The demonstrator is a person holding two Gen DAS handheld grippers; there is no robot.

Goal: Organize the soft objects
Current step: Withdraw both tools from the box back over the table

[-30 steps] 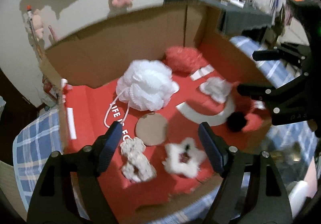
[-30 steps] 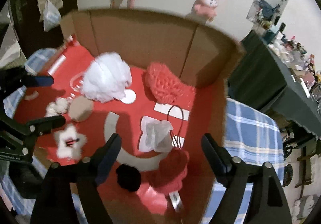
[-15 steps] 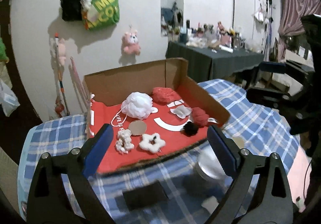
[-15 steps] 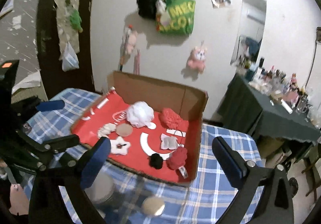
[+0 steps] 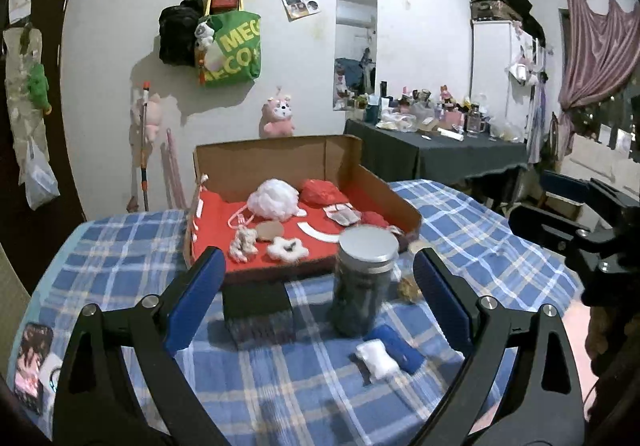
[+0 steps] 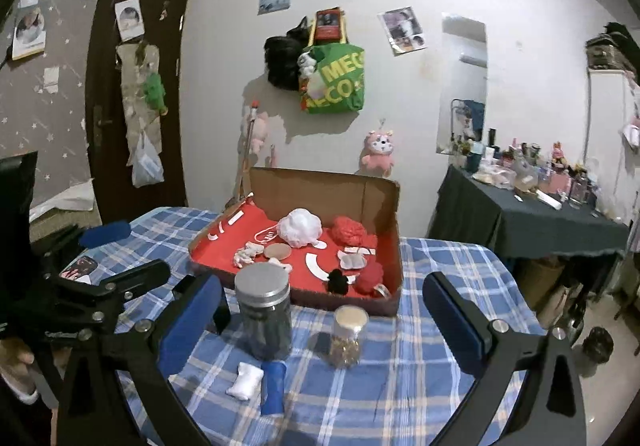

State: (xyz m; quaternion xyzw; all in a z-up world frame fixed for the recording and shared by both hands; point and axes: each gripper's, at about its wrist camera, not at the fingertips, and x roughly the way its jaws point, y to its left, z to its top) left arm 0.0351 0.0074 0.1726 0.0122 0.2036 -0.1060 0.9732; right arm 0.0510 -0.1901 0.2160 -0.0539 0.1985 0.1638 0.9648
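- The left gripper hung above the near edge of the blue plaid tablecloth, its jaws spread wide and gripping nothing; it looked poised to choose rather than to grasp.
- Just ahead of it a dark rectangular block lay against the front wall of the cardboard box, whose red-lined floor served as the sorting tray.
- Inside the box, from left to right, sat a knobbly cream plush piece, a fuzzy white star, a frothy white mesh bath pouf and a crumpled red puff, apparently already gathered there.
- Near the middle a tall dark jar with a smooth metal lid stood upright, with a small white pad and a blue fabric roll touching on the cloth in front, probably the soft things left to put away.
- Farther right stood a short cork-topped glass jar.
- The right gripper also gaped, holding nothing, over that cluster.
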